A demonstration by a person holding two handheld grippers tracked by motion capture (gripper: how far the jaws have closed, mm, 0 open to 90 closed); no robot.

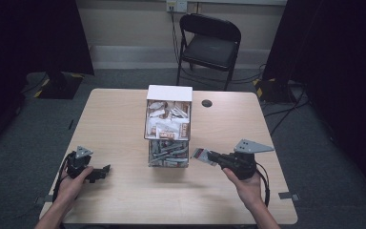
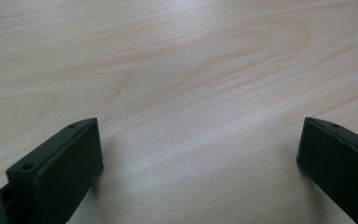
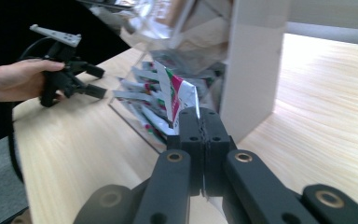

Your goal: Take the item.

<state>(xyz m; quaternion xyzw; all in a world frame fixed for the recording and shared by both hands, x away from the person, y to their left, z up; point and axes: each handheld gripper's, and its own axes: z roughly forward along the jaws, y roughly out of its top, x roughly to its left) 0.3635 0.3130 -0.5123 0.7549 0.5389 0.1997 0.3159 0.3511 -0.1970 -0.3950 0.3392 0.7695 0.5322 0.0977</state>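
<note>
Your right claw [image 3: 200,122] is clamped tight on a small foil sachet with a white, green and pink print [image 3: 176,95], jaws pressed flat together with the packet sticking up out of the tips. From the high view you're holding that sachet [image 1: 200,154] just off the worktop, right beside the lower front corner of the clear plastic two-tier dispenser box with the white lid [image 1: 168,125], near it but not touching as far as I can tell. The upper tier is stuffed with white and brown packets, the lower one with silvery sachets like the one you've got. Your left claw [image 1: 102,171] sits well apart from the box on the near left of the light wood worktop [image 1: 124,200], jaws spread wide with nothing between them; the left gripper view has bare wood grain between them. A black folding chair [image 1: 209,43] stands past the far edge, and there's a small dark round cap [image 1: 207,103] near the far edge of the top.
</note>
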